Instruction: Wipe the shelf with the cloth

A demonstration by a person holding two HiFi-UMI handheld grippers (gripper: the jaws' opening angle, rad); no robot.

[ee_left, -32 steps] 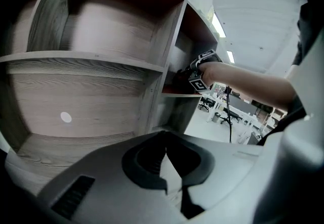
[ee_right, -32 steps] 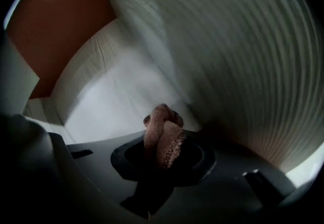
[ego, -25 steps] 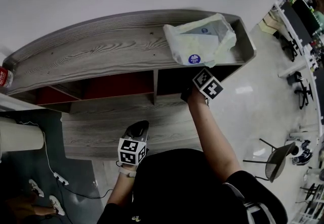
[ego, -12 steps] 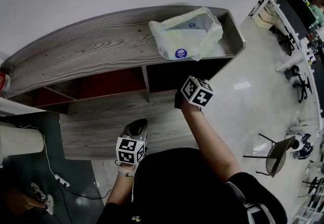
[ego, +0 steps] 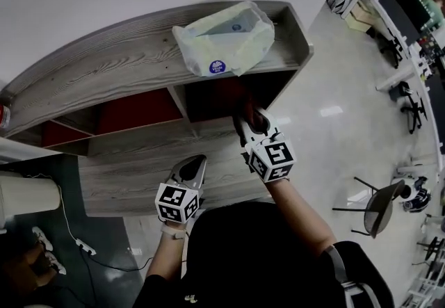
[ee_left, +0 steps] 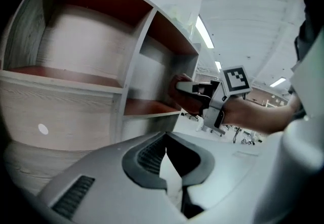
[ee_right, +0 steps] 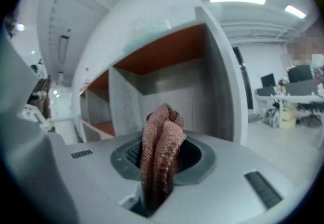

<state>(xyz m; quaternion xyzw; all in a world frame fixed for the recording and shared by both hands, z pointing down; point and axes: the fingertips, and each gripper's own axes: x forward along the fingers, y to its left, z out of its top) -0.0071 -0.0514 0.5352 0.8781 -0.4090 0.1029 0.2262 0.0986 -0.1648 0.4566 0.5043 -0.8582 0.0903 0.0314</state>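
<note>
Right gripper (ego: 250,124) pinches the bunched cloth (ee_right: 162,154), centre frame, just in front of the shelf's (ego: 118,74) right compartment. Left gripper (ee_left: 172,180) is pressed together and empty, lower centre.

To do: lay the cloth flat on the board, keep the pinch firm, stroke along the grain into the corners.

Boards are grey wood-grain with red backs; a bag (ego: 224,39) sits on top. Pale glossy floor, desks far right.

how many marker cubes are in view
2. One cube sits on the left gripper, low in the head view. The other cube is on the right gripper, which holds the cloth by the right end of the shelf. None seems hidden.
</note>
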